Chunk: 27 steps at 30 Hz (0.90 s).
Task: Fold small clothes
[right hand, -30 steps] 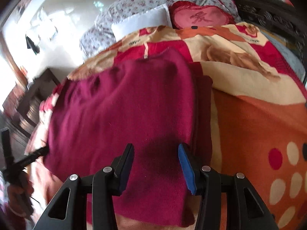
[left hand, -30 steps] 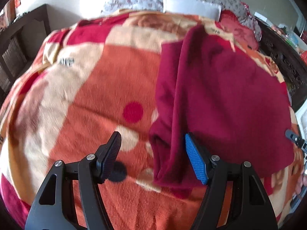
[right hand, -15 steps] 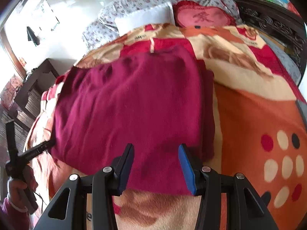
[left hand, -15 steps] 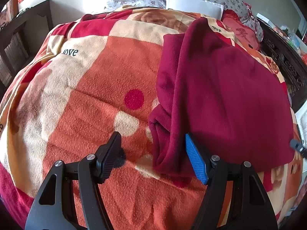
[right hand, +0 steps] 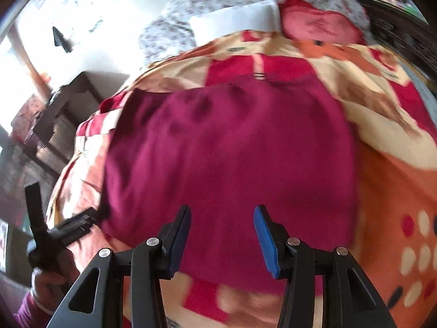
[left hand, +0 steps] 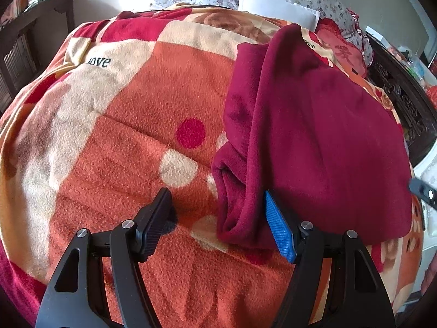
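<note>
A folded maroon garment (left hand: 314, 142) lies flat on the orange and red patterned blanket (left hand: 123, 150). My left gripper (left hand: 218, 224) is open and empty, its jaws just before the garment's near left corner, with the blue pad at its folded edge. In the right wrist view the same garment (right hand: 232, 158) fills the middle, blurred by motion. My right gripper (right hand: 221, 237) is open and empty, low over the garment's near edge. The left gripper (right hand: 68, 227) shows at that view's left beside the garment, and the right gripper's tip (left hand: 422, 191) shows at the left view's right edge.
White and floral pillows (left hand: 275, 2) and a red cushion (right hand: 319, 24) lie at the head of the bed. Dark wooden furniture stands at the left (left hand: 24, 46) and a carved dark bed frame (left hand: 404, 104) at the right.
Both grippers have drawn back toward the near edge of the bed, so the garment looks farther away. Both stay open and the garment has not moved.
</note>
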Each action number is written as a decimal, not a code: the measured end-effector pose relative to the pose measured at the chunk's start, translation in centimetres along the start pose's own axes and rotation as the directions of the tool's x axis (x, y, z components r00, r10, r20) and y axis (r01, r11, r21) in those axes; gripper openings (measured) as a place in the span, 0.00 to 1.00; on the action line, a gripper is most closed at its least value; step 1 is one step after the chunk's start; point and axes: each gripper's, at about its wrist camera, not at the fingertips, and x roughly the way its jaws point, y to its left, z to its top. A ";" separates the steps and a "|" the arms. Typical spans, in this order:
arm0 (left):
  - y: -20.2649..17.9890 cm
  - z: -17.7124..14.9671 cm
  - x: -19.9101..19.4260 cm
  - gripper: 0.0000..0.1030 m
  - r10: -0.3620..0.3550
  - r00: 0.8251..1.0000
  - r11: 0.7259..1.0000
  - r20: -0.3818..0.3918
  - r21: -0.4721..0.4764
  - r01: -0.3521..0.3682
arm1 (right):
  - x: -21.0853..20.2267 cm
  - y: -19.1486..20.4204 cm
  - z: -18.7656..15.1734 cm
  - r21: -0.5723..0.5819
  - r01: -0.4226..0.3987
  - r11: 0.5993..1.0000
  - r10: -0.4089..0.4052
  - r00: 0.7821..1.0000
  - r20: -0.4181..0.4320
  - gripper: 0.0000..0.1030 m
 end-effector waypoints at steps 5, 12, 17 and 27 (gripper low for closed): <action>0.6 -0.2 0.2 0.68 -0.035 0.999 0.999 0.002 -0.023 0.035 | 3.9 4.7 2.6 -0.062 -0.080 0.995 0.079 0.996 -0.032 0.45; 1.0 -0.7 0.2 0.70 -0.061 0.998 0.998 0.021 -0.029 0.062 | 7.5 11.3 6.5 -0.097 -0.188 0.977 0.185 0.982 -0.042 0.45; 1.2 -1.0 0.1 0.70 -0.078 0.996 0.996 0.029 -0.036 0.079 | 10.2 14.9 8.9 -0.099 -0.235 0.967 0.229 0.971 -0.070 0.45; 2.2 -1.6 -0.5 0.70 -0.127 0.991 0.991 0.036 -0.036 0.129 | 14.8 17.3 10.1 -0.171 -0.147 0.974 0.125 0.983 -0.133 0.08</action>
